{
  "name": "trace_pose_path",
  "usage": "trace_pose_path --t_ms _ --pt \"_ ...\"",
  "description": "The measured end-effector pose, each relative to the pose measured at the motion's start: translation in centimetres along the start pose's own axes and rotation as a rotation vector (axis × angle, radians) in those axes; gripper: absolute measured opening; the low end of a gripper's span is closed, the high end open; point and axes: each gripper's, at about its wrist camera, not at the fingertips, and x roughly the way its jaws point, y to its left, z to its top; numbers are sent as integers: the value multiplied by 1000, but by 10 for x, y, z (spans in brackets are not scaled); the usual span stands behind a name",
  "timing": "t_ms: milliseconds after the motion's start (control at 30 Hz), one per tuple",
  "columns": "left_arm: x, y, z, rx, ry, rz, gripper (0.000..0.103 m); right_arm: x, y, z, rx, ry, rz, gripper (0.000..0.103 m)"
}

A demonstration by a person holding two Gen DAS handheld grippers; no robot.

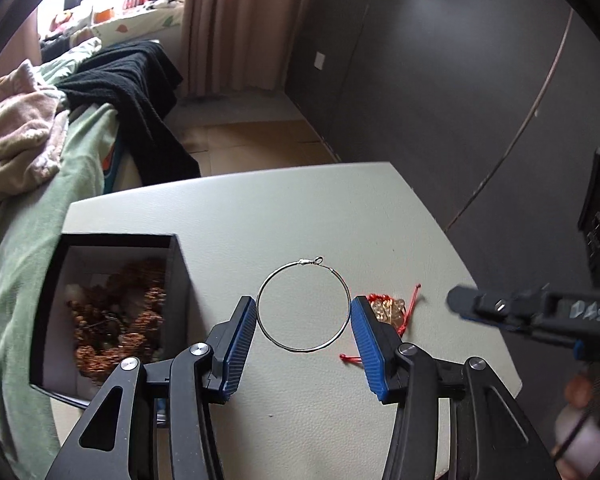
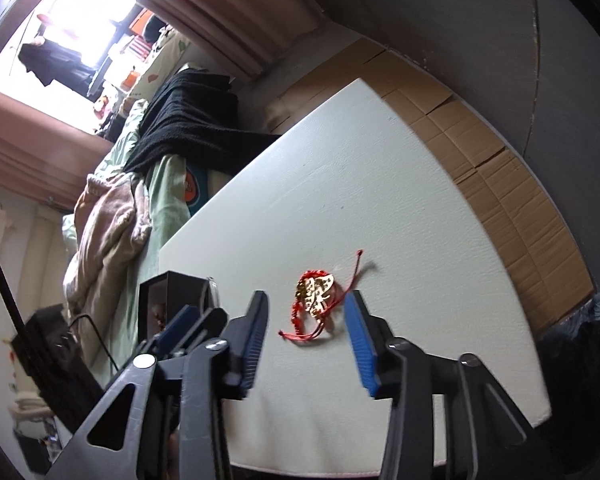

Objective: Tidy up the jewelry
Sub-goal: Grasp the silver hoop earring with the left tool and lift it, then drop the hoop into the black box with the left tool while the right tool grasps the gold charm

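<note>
A: The white counter (image 1: 308, 216) is filling both views, with the bed (image 1: 24, 216) lying along its left edge.

B: And the black box (image 1: 112, 312) is sitting at that left edge, with brown beaded jewelry (image 1: 120, 320) piling up inside.

A: The left hand-held gripper (image 1: 303, 310) is grasping the silver hoop (image 1: 302, 306). The hoop is spanning the gap and its rim is touching both blue pads (image 1: 240, 344).

B: The right hand-held gripper (image 2: 306, 322) is hanging released over the counter. The red cord bracelet (image 2: 318, 302) with its gold charm is lying between the open jaws, and nothing is touching it.

A: From the left view, that bracelet is lying just right of the hoop.
</note>
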Motion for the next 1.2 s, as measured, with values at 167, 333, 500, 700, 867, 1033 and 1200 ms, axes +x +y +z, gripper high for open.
trace_pose_path --t_ms 167,333,500,700,867,1033,1200 --pt "-16 17 4 -44 -28 -5 50 21 9 -3 -26 33 -26 22" --pt "-30 34 8 -89 -57 -8 50 40 18 -4 -60 45 -71 20" --pt "-39 55 10 -127 -72 -3 50 55 22 -4 -85 39 -150 20" --pt "-47 73 9 -162 -79 13 50 62 27 -4 -139 23 -249 13" --pt "-55 83 5 -184 -88 31 50 61 30 -6 -168 8 -303 3" --pt "-66 96 0 -209 -99 48 50 52 32 -7 -142 -17 -230 3" --pt "-69 106 -2 -232 -97 62 50 32 43 -13 -130 -73 -100 3"
